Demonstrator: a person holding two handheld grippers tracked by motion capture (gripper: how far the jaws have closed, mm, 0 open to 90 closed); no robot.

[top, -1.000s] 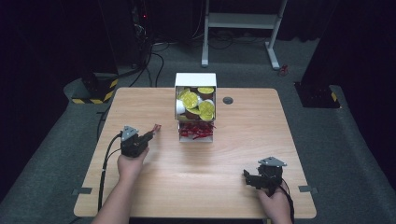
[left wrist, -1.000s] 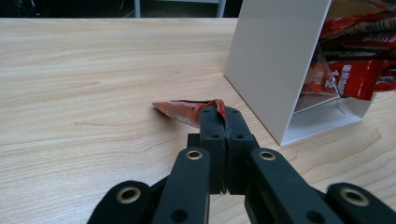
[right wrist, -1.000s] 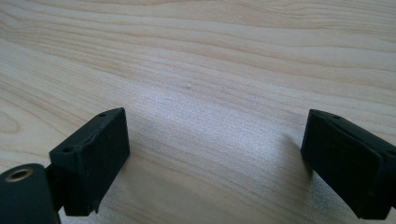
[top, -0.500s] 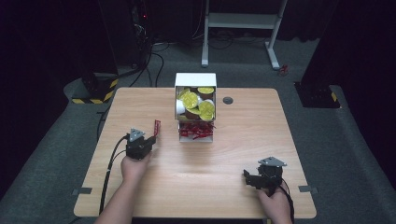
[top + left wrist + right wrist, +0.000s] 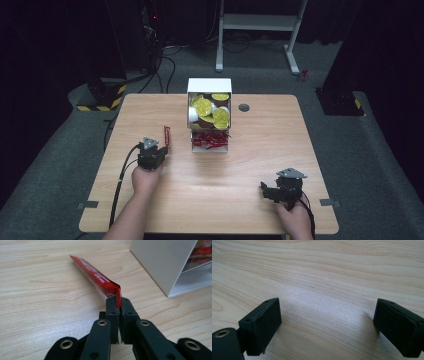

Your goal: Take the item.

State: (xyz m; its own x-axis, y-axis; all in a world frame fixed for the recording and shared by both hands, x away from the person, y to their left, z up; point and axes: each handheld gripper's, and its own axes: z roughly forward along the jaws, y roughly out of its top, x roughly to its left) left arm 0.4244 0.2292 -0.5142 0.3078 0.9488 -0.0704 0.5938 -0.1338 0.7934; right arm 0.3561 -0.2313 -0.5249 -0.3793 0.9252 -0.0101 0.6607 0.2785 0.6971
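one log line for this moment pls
left gripper: shut on red sachet | right gripper: open, idle over table | white box: stocked

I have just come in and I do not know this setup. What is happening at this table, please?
A person sits at a wooden table with a gripper in each hand. The left gripper has its jaws shut on one end of a red sachet, whose other end lies on the wood beside a white box. That box holds yellow-lidded cups above and more red sachets below. The right gripper rests near the table's front edge, jaws wide open, holding nothing.
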